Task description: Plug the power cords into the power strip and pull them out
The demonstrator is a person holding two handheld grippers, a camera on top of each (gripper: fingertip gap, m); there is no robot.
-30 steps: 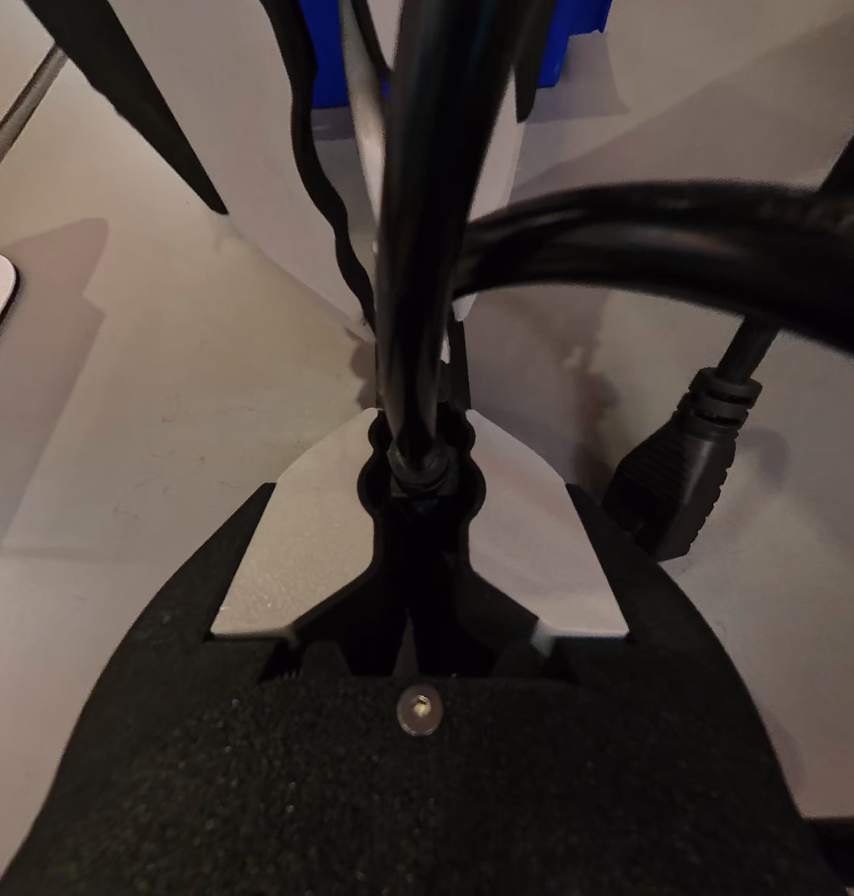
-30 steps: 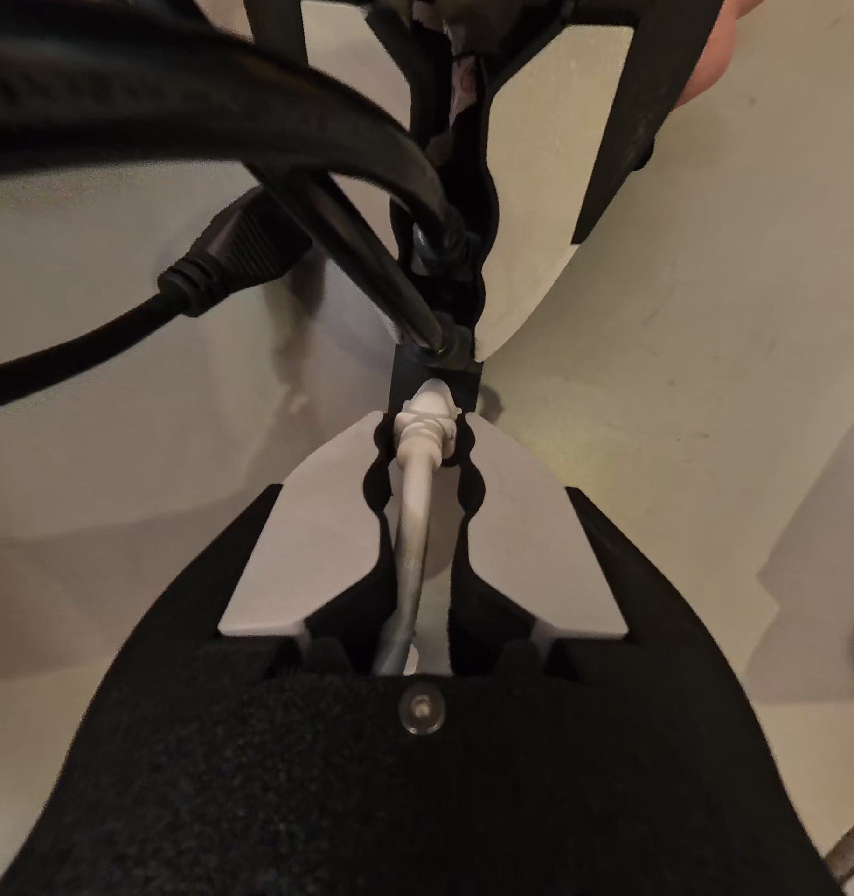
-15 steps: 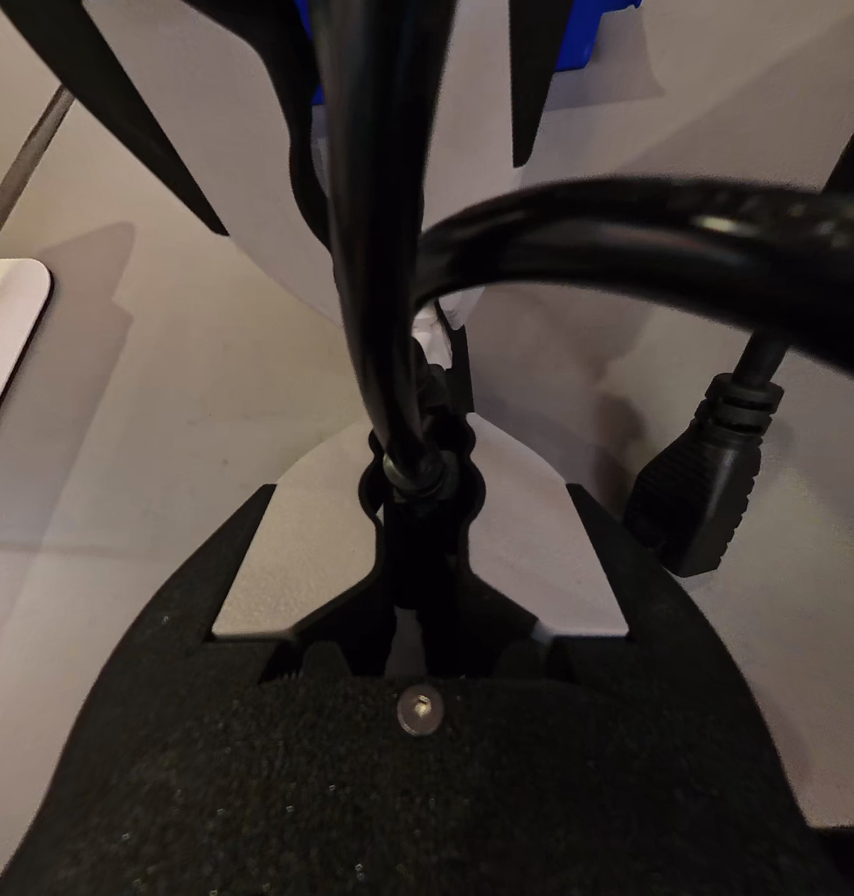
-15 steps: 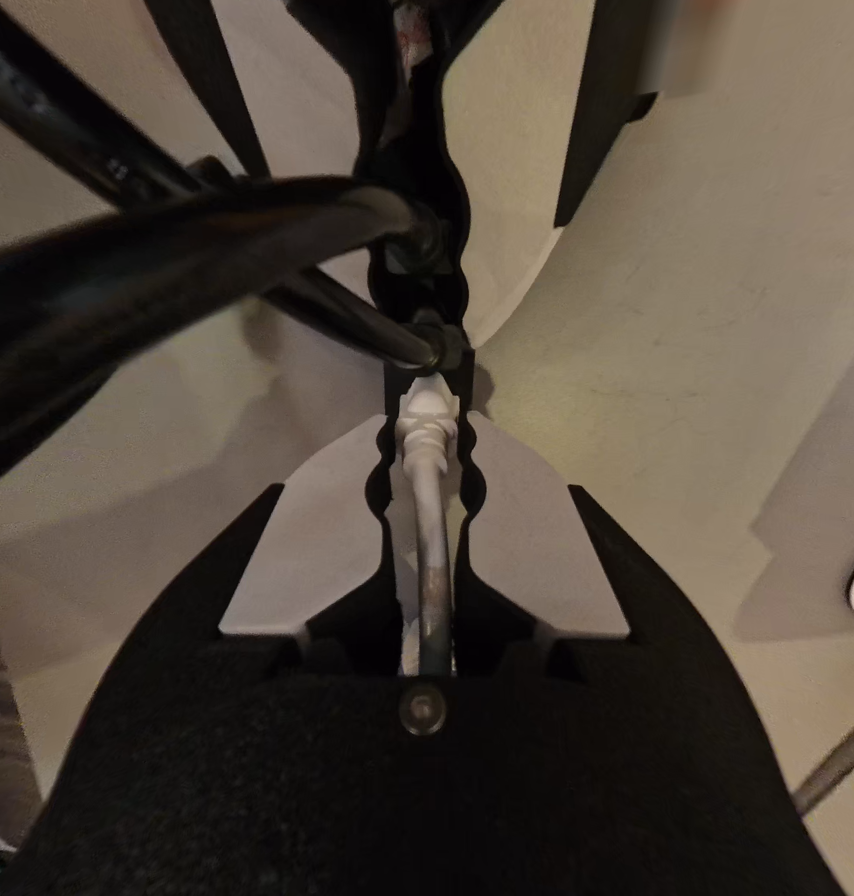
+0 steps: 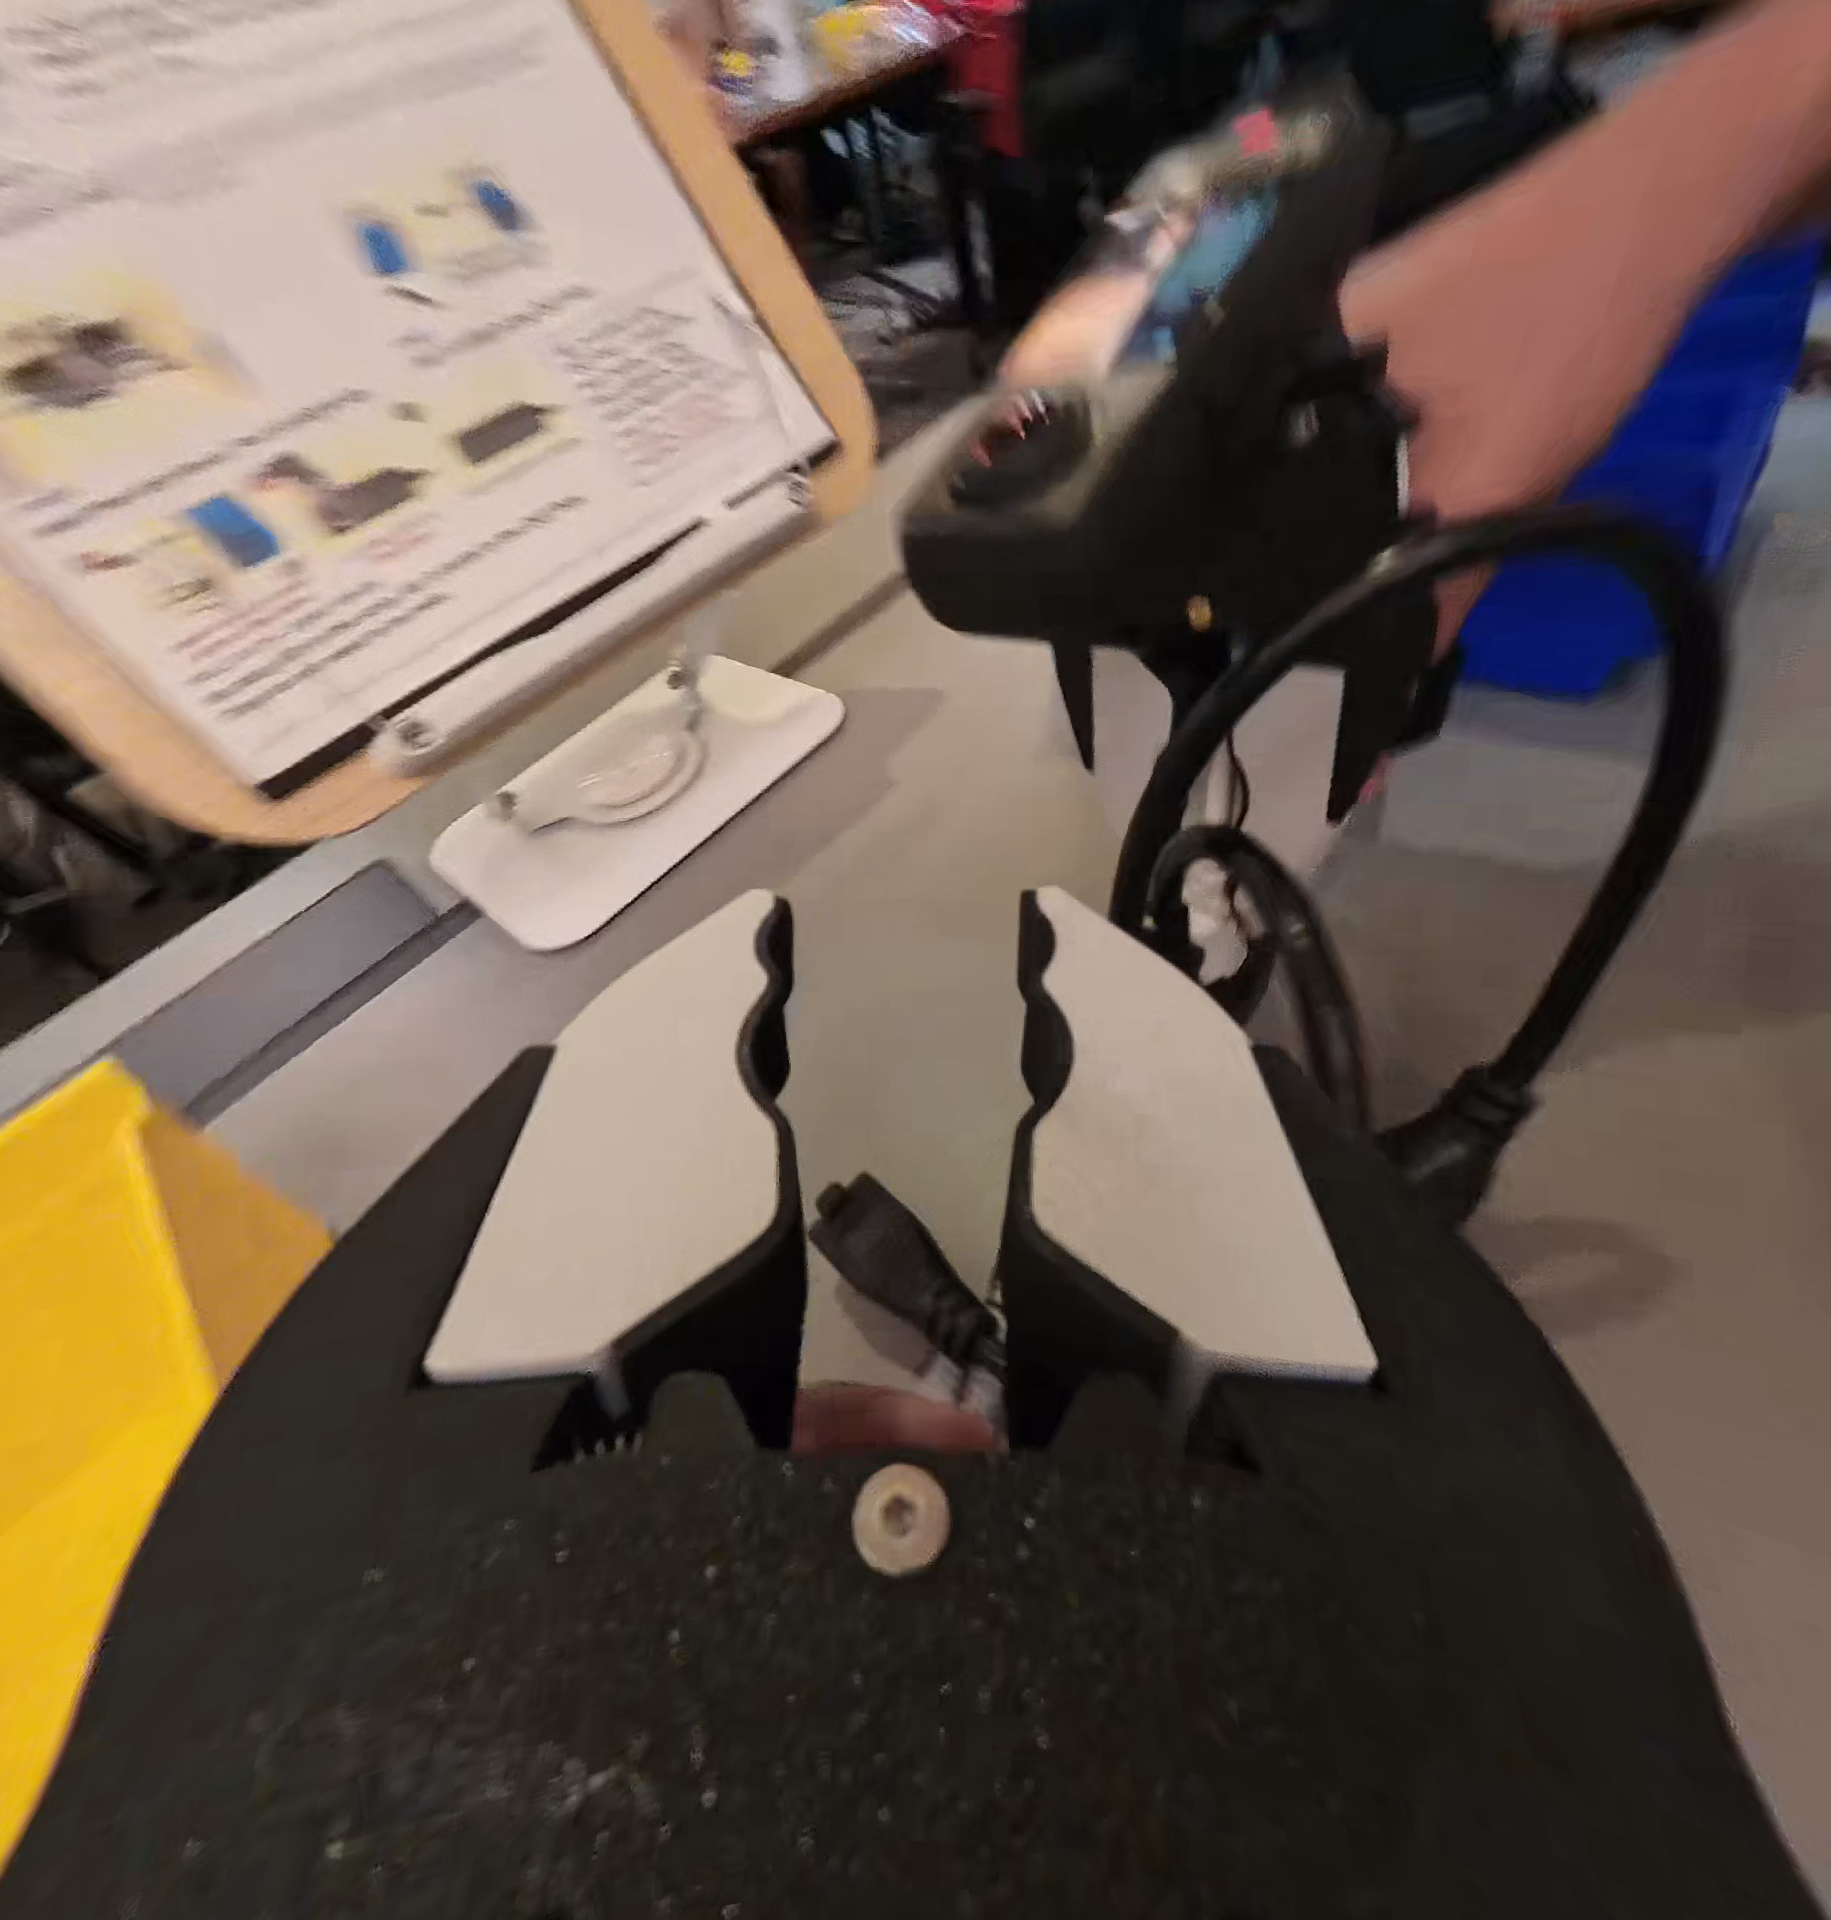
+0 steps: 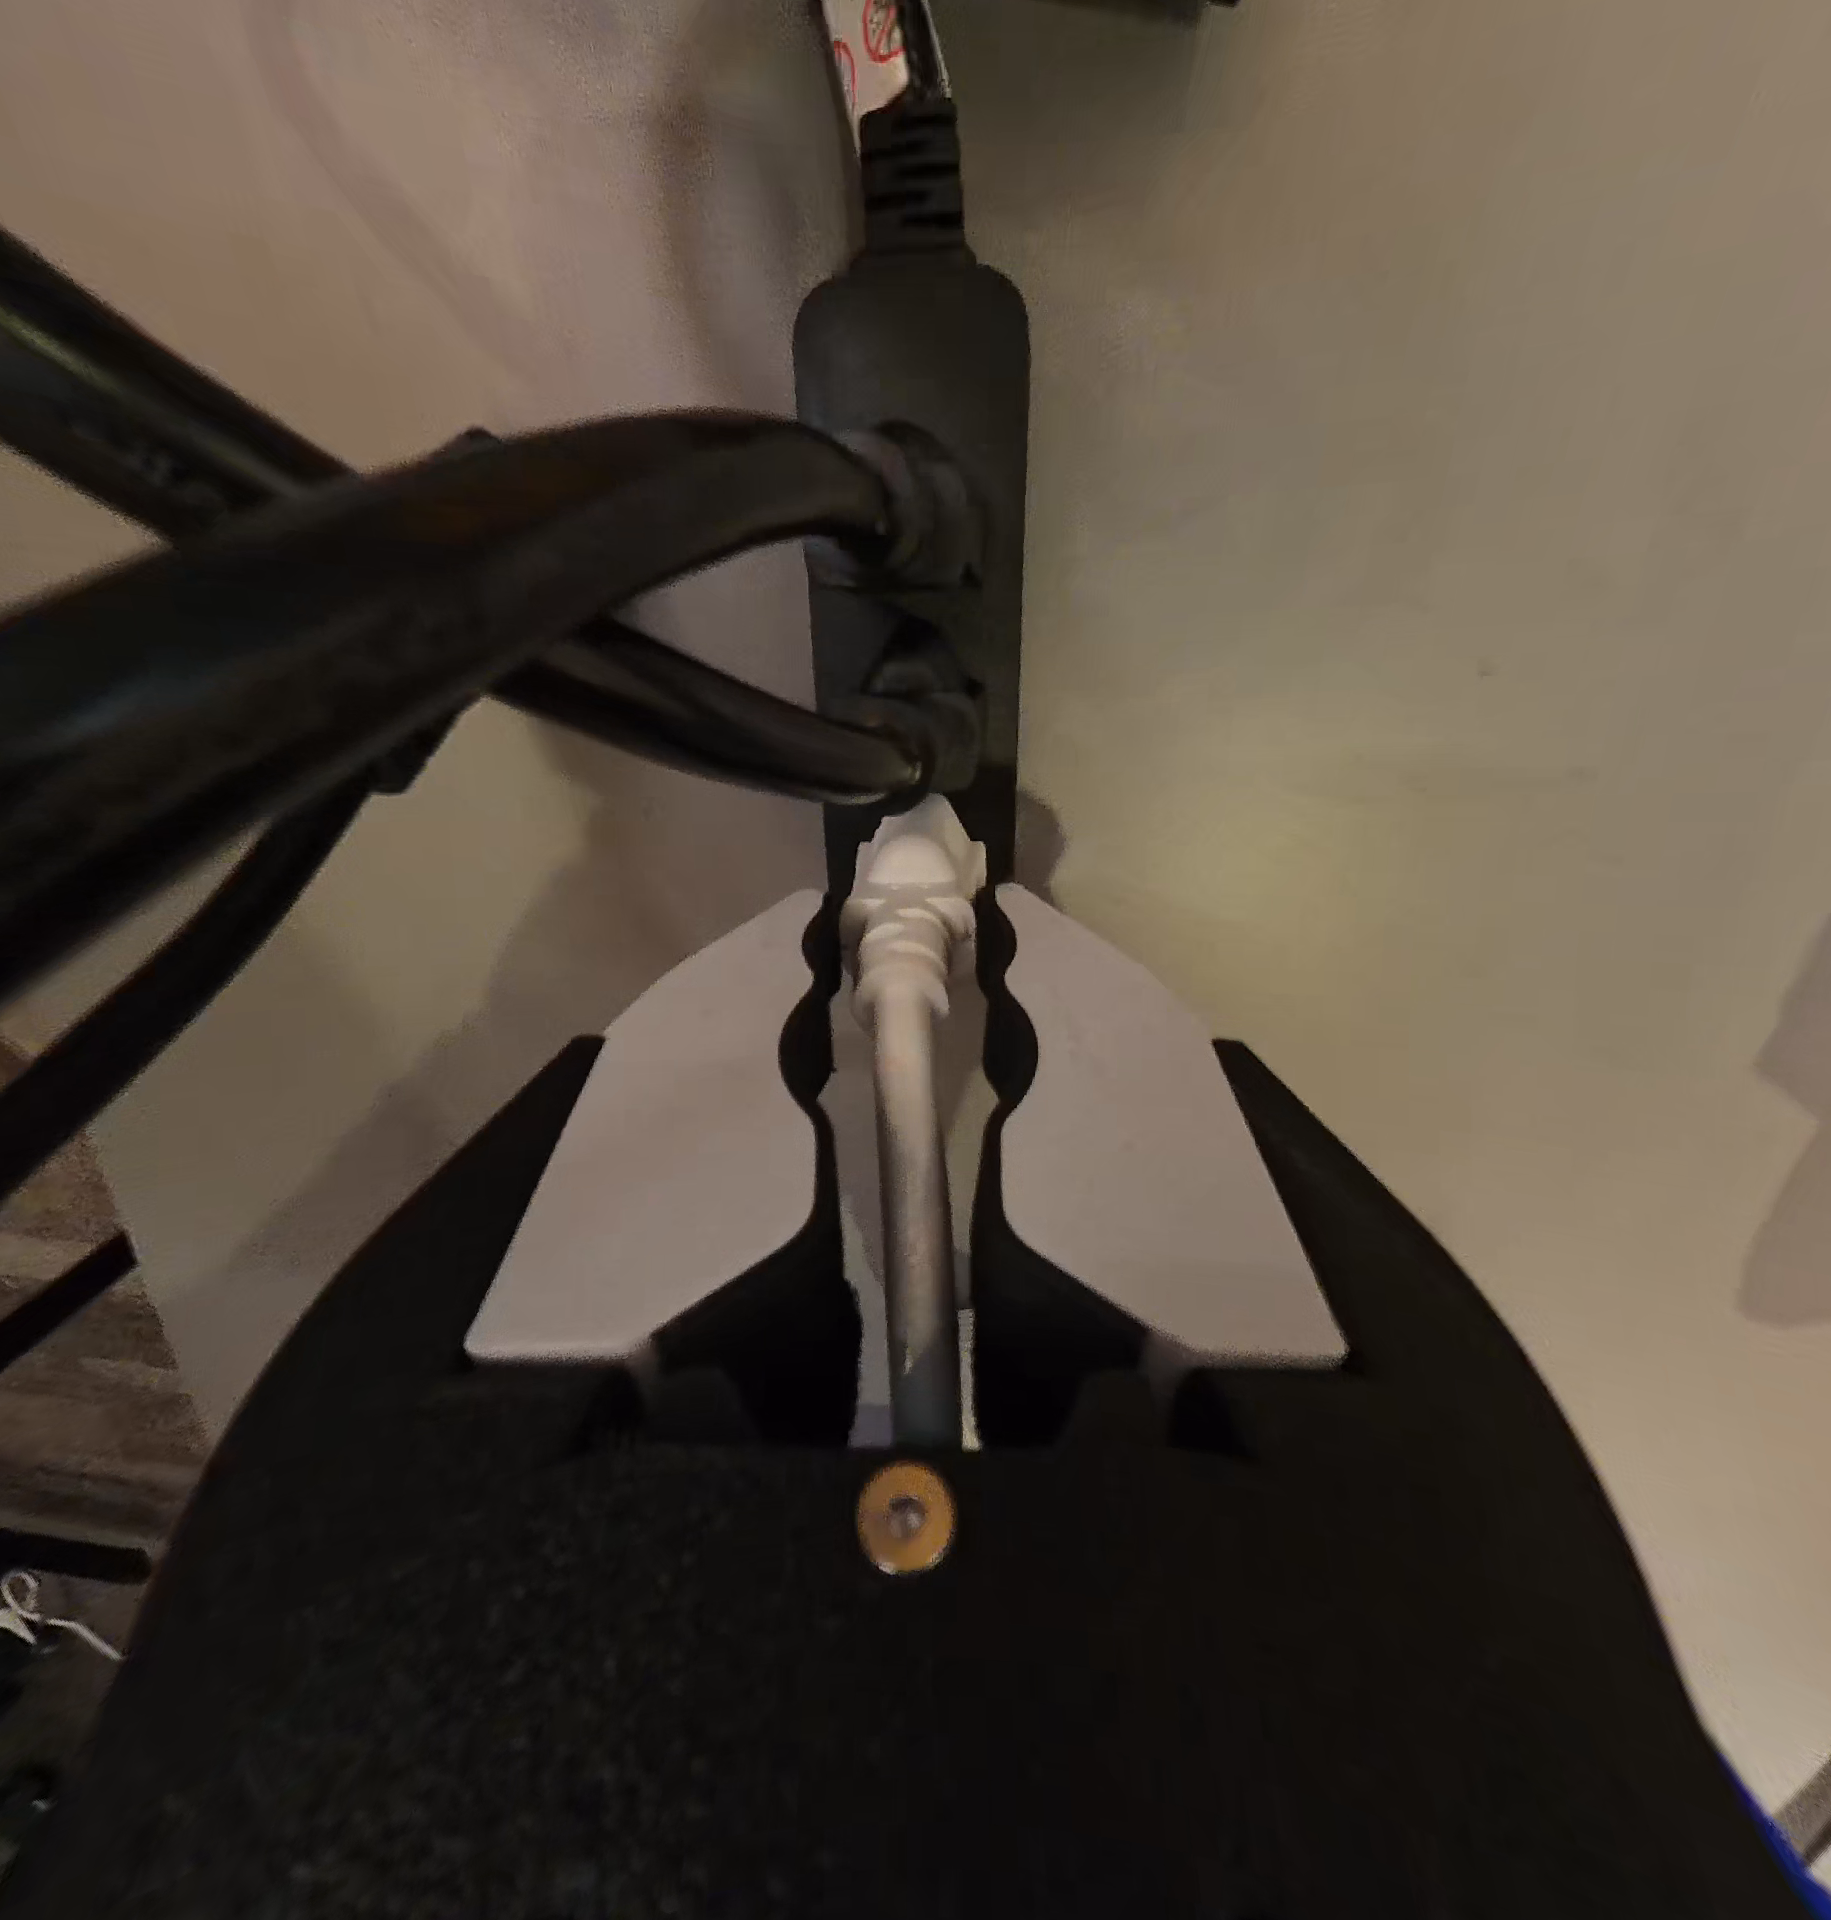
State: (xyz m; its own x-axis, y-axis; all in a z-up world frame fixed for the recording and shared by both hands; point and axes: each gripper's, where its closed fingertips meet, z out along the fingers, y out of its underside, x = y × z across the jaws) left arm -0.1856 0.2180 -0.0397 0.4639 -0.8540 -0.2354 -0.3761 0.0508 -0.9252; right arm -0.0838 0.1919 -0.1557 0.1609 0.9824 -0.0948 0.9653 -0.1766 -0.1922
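Your left gripper (image 5: 903, 935): jaws wide, empty. Your right gripper (image 6: 911, 914): jaws clamped on the white ribbed plug (image 6: 909, 883), seated in the long black power strip (image 6: 916, 488) on the beige tabletop (image 6: 1410, 623), beside two thick black cords (image 6: 391, 603).

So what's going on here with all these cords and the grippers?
A person is working power cords at a black power strip on a pale table with two handheld grippers. The right gripper is closed on a white plug at the near end of the strip, with two black cords plugged in farther along. The left gripper is open, holds nothing and is raised above the table, looking across at the right gripper and the hand holding it.
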